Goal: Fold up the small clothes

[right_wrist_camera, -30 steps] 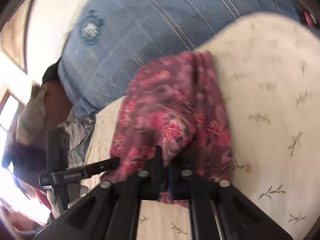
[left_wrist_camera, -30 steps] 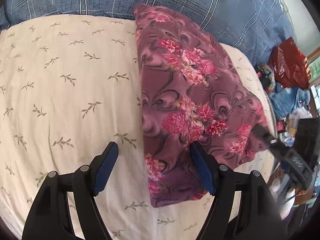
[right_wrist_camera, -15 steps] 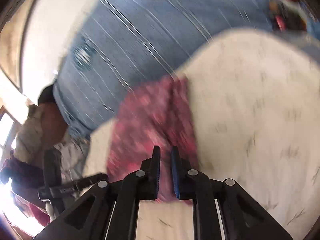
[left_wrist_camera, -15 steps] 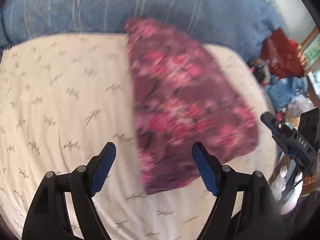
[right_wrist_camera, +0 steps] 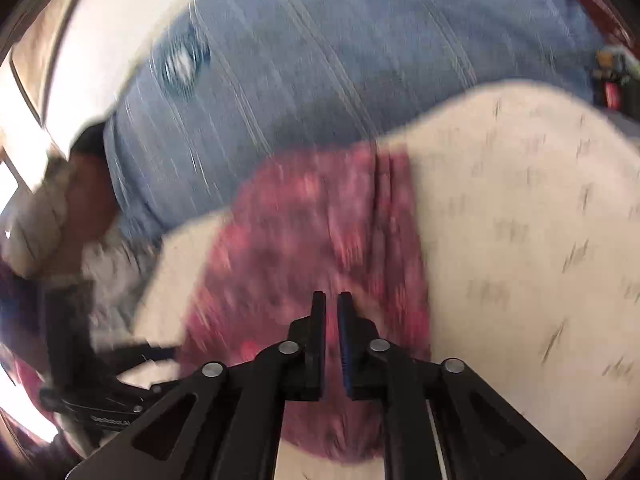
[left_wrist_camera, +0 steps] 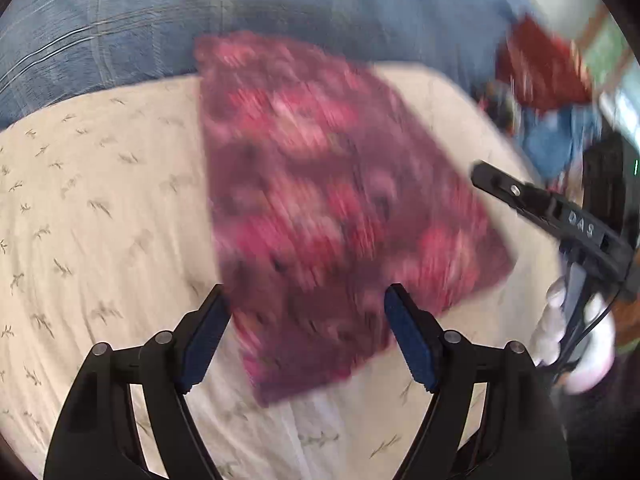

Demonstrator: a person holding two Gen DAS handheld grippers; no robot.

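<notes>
- Folded floral garment (left_wrist_camera: pixel 320 208): a maroon cloth with pink flowers, lying flat on the cream leaf-print bed sheet (left_wrist_camera: pixel 100 220); its far end touches the blue plaid quilt (left_wrist_camera: pixel 240 0). Motion blur hides finer detail.
- Left gripper (left_wrist_camera: pixel 306 336): fingers (left_wrist_camera: pixel 200 344) spread wide above the near edge of the garment, nothing between the blue pads.
- Right gripper (right_wrist_camera: pixel 329 344): fingers (right_wrist_camera: pixel 316 344) drawn nearly together, a narrow slit left between them; no cloth is pinched, and the garment lies below and beyond the tips.
- Right gripper, seen from the left wrist view, at the right margin, clear of the garment's corner; the person's hand (left_wrist_camera: pixel 568 344) grips its handle.
- Red bag (left_wrist_camera: pixel 544 68) and blue clutter beyond the bed's far corner.
</notes>
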